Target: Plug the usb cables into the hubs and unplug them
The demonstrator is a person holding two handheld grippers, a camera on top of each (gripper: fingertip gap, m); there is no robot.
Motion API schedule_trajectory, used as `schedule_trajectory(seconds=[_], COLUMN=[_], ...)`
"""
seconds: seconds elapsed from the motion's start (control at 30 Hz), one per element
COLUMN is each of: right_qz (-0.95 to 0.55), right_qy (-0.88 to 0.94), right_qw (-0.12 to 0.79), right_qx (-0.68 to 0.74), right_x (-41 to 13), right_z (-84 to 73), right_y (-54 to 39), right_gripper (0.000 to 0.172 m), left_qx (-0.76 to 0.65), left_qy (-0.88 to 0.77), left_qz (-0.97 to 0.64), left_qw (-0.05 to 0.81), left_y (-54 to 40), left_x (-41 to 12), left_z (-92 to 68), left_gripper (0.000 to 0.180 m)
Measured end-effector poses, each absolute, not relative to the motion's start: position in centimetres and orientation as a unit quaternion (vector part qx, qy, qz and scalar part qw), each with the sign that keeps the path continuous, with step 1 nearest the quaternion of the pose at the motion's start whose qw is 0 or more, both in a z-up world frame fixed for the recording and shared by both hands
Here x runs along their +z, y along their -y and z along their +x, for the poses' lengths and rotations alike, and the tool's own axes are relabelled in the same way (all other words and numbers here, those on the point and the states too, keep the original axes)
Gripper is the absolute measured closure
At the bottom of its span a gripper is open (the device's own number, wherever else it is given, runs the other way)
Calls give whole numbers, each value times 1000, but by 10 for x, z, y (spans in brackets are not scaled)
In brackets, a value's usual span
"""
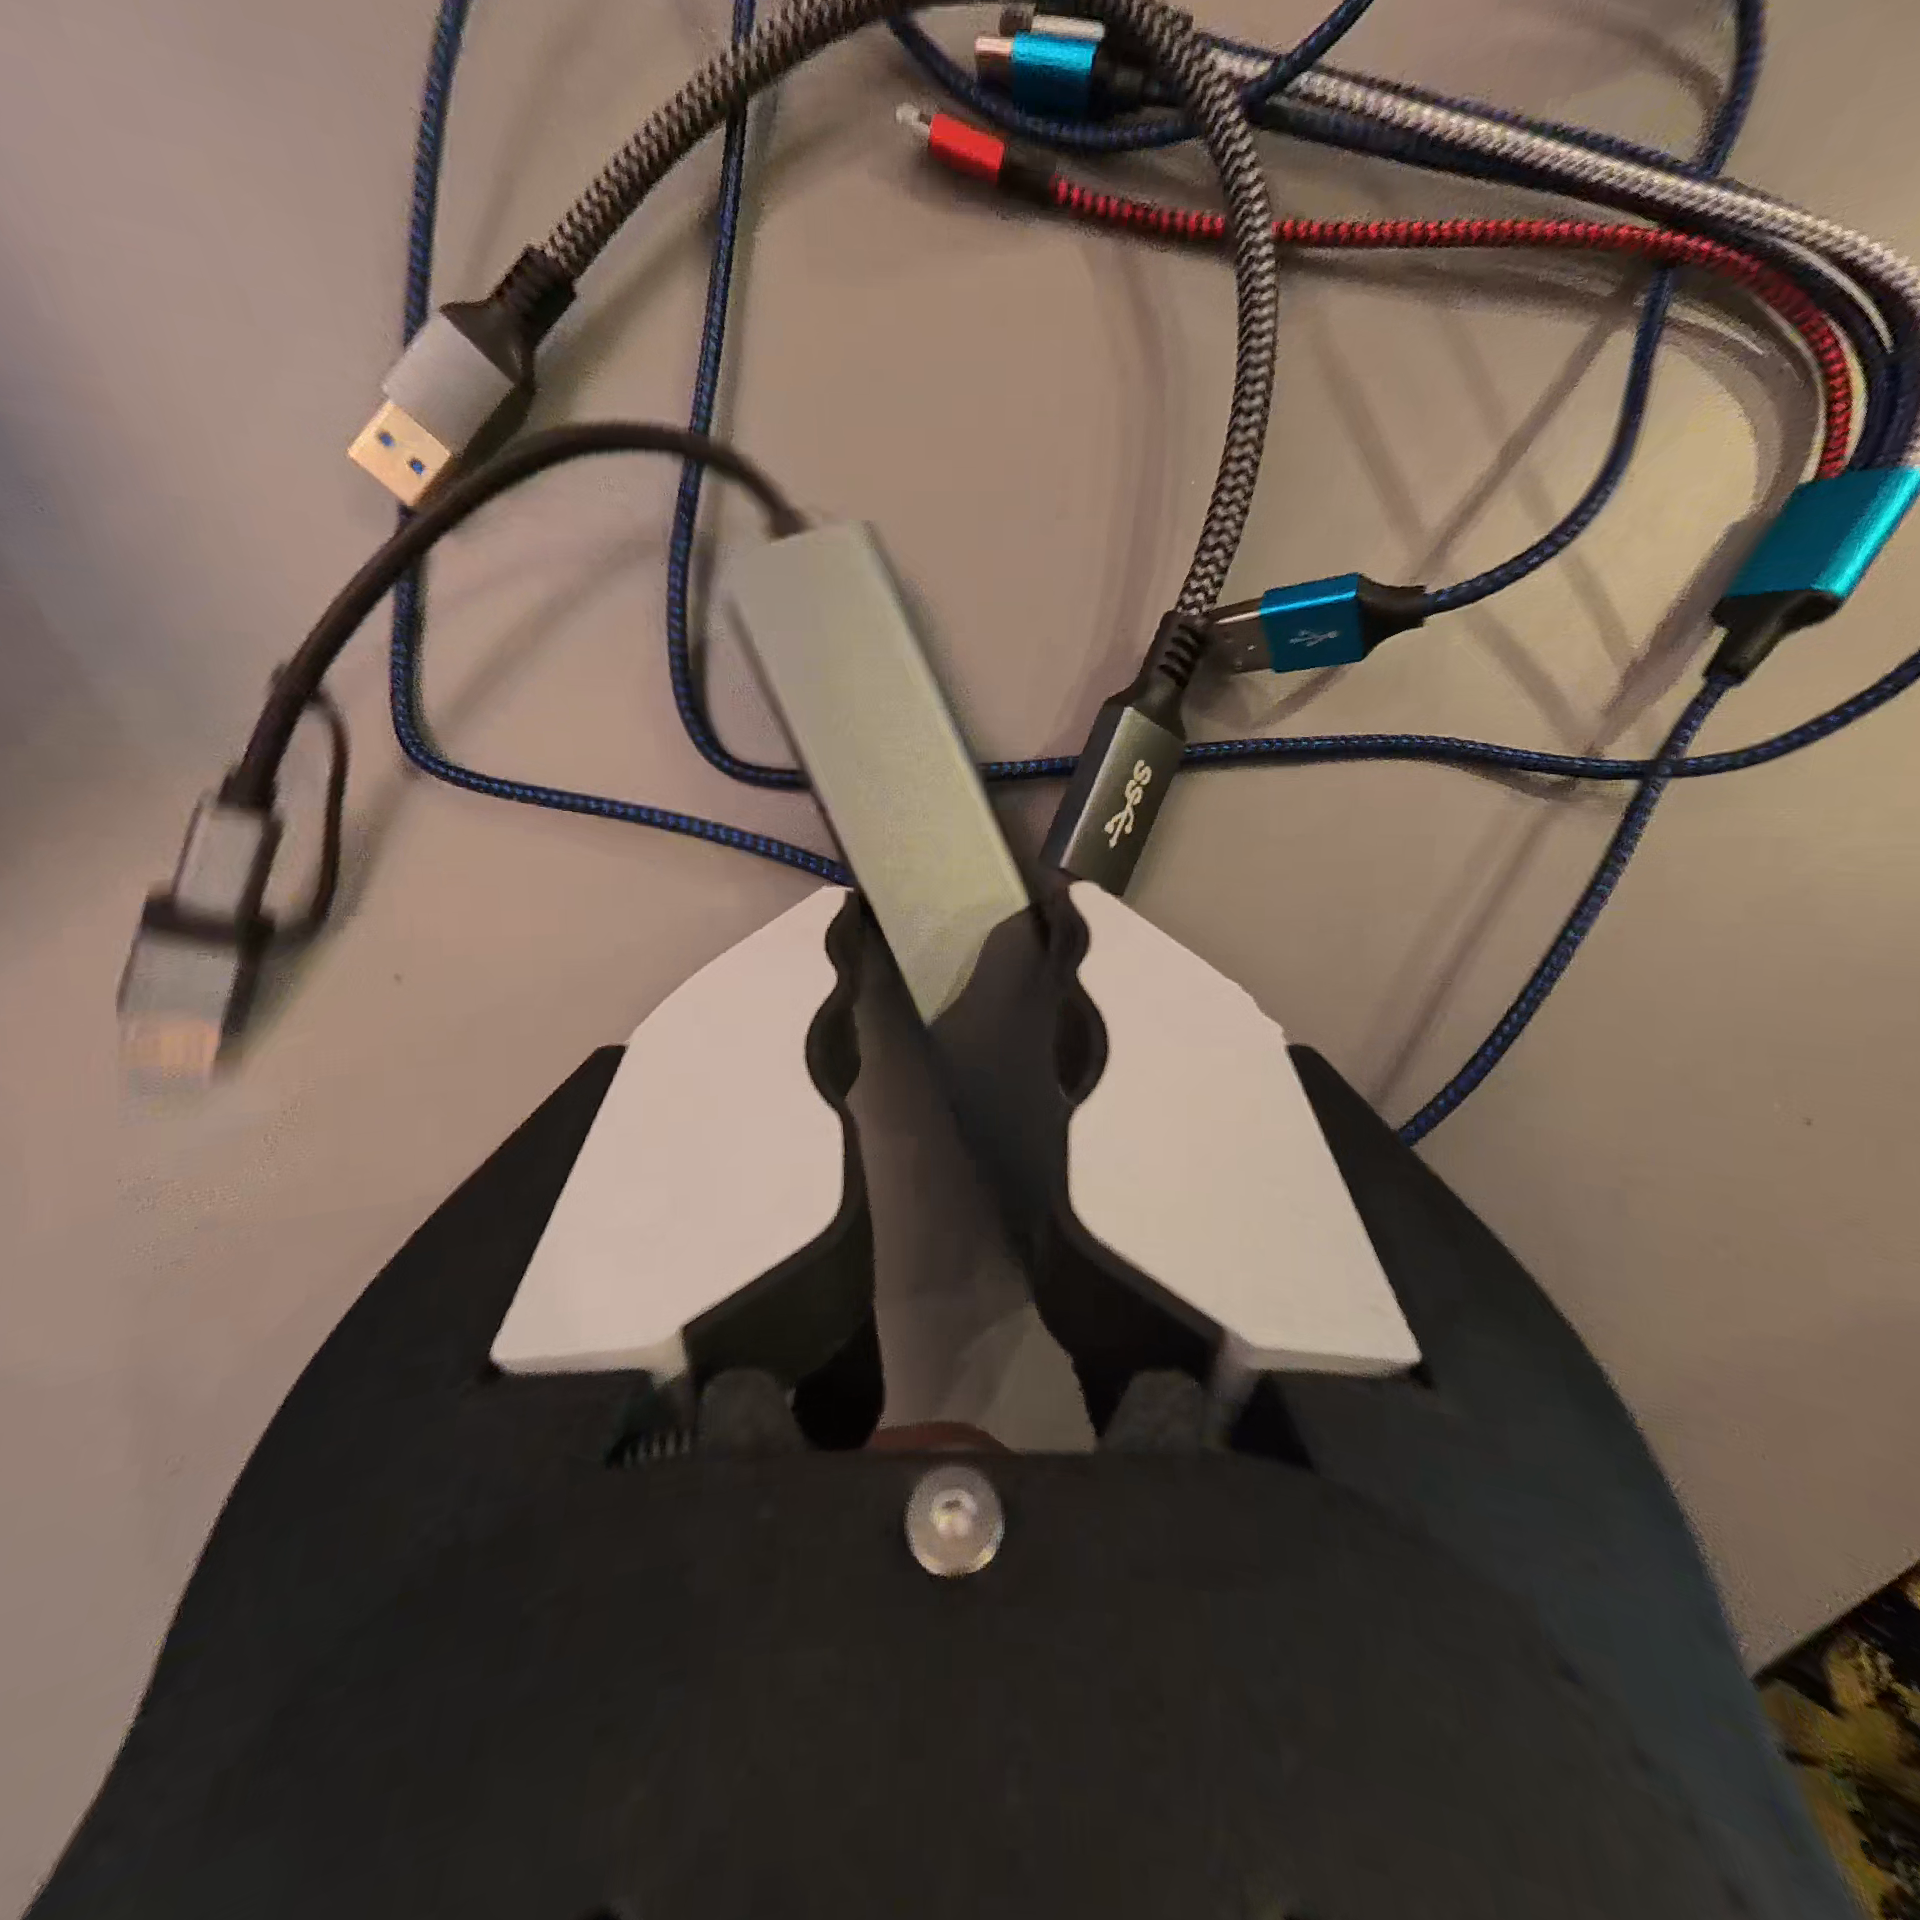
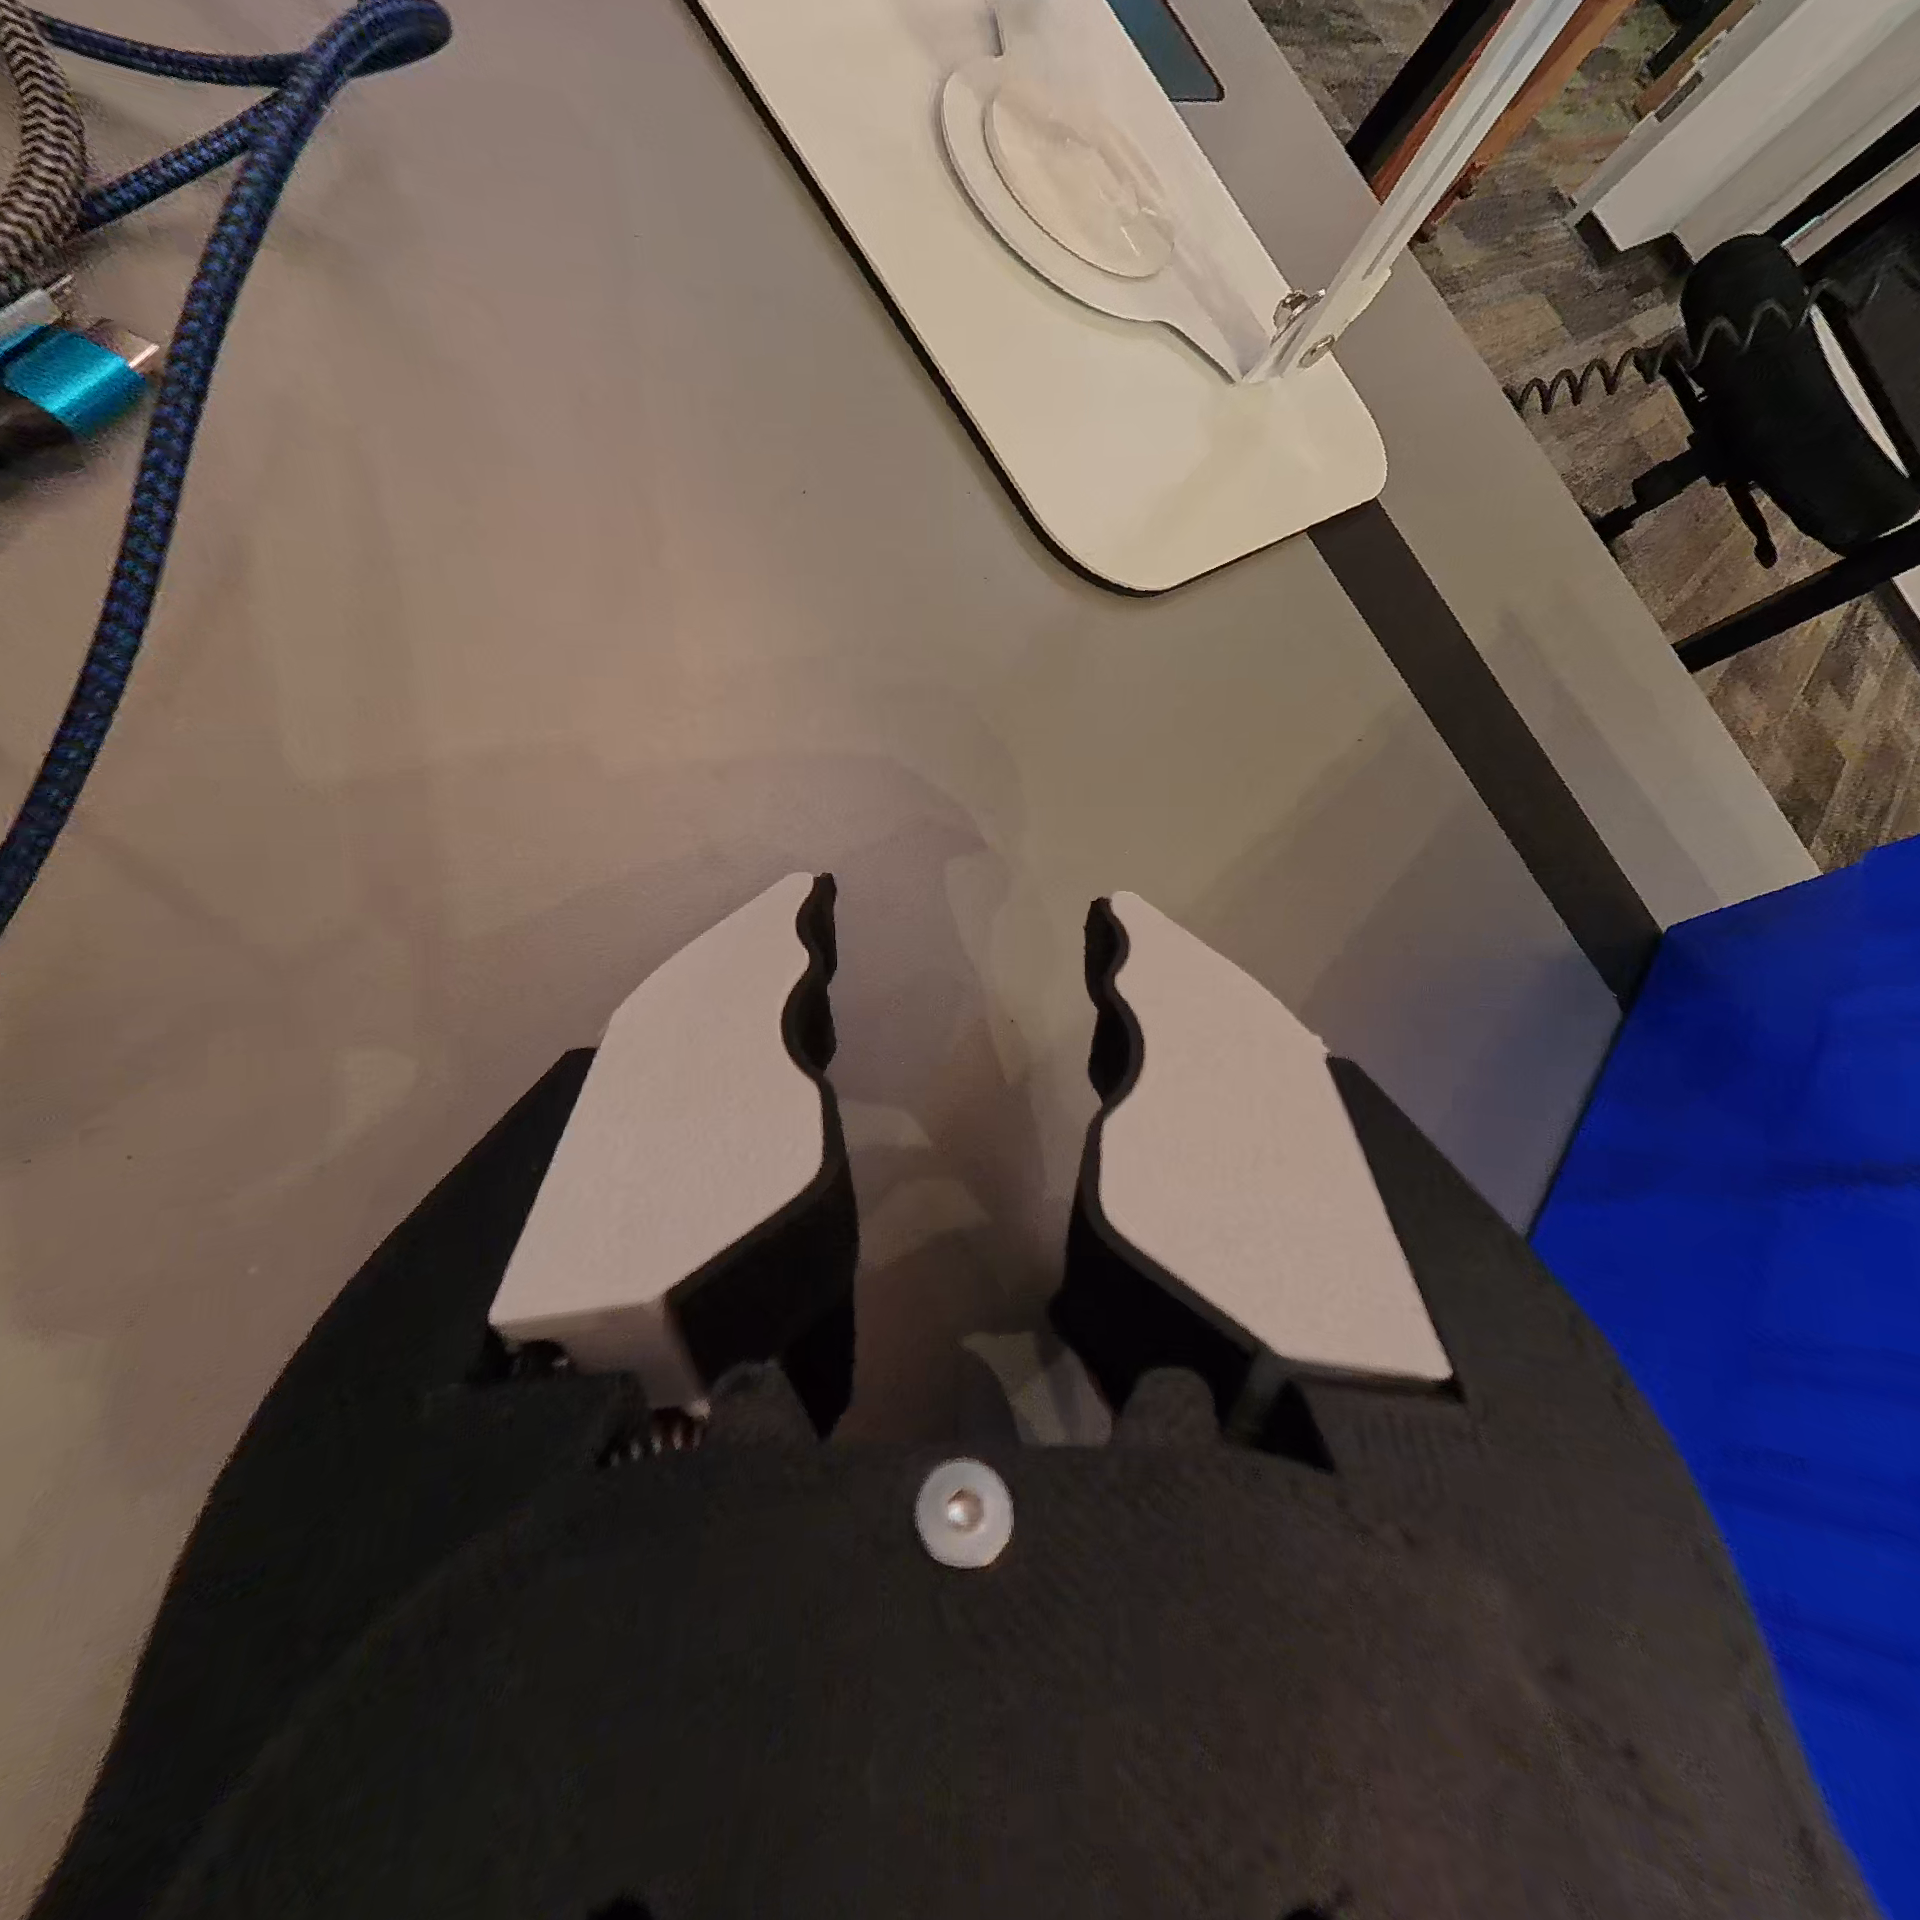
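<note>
The left gripper (image 1: 951, 914) clamped the near end of the grey hub (image 1: 873, 727), tilted above the table (image 1: 1351, 987), a grey plug (image 1: 1117, 805) plugged into its right side beside blue cables (image 1: 623, 810). The right gripper (image 2: 961, 904) hung open and bare over the table (image 2: 623, 623), apart from the cables (image 2: 177, 416)

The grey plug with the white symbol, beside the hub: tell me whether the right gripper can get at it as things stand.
Probably not straight away. The right gripper stands open over bare table, with nothing between its fingers, and its view does not show the grey plug, which lies by the left gripper.
</note>
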State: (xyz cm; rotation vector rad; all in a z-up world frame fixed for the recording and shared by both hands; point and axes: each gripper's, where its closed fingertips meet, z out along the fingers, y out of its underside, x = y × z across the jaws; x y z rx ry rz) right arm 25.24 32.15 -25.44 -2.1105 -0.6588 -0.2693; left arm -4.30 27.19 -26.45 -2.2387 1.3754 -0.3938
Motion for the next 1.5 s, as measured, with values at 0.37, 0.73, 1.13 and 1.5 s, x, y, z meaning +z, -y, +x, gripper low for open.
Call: schedule_trajectory(seconds=[0.37, 0.73, 1.13, 1.5], right_qz=[-801, -722, -620, -434], right_qy=[258, 299, 306, 215], right_qw=[534, 485, 503, 631], right_qx=[-75, 392, 518, 606], right_x=[-188, -110, -73, -26], right_z=[228, 40, 39, 59], right_y=[-313, -268, -254, -237], right_gripper=[127, 120, 162, 162], left_qx=[-123, -99, -136, -598], left_qy=[-516, -581, -560, -339], left_qz=[-765, -626, -615, -587], left_qw=[366, 511, 539, 428], left_y=[-284, -262, -265, -232], left_x=[-229, -152, -128, -79], left_z=[-58, -21, -6, 18], left_gripper=[150, 150, 108, 127])
